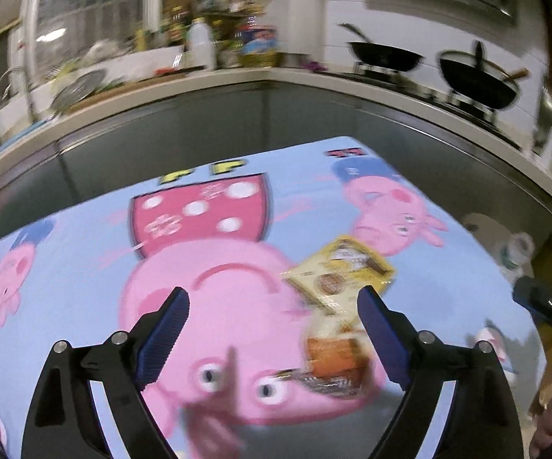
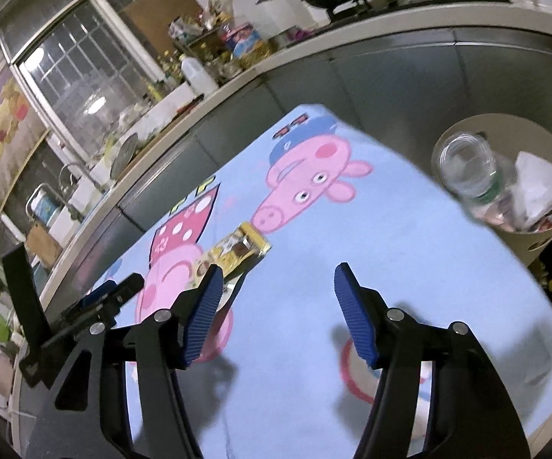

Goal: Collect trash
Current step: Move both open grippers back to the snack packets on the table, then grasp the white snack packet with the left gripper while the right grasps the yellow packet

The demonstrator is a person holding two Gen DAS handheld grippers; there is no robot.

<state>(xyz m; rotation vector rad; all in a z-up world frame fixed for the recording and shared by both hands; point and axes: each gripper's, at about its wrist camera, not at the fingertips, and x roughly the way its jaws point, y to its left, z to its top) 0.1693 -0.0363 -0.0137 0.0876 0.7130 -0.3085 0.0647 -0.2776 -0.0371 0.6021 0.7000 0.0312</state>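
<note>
Indoor ceiling light reflects in my window (image 2: 80, 88) as bright spots. My left view smears with motion blur; fisheye bends both views' edges, and soft shadows fall on the tablecloth (image 2: 295, 363).

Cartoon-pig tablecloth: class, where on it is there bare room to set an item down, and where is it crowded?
The tablecloth is bare in the stretch between the small pig print and the trash bin, ahead of the right gripper. The yellow wrapper and a brown packet crowd the middle, by the left gripper. The counter behind is cluttered.
</note>
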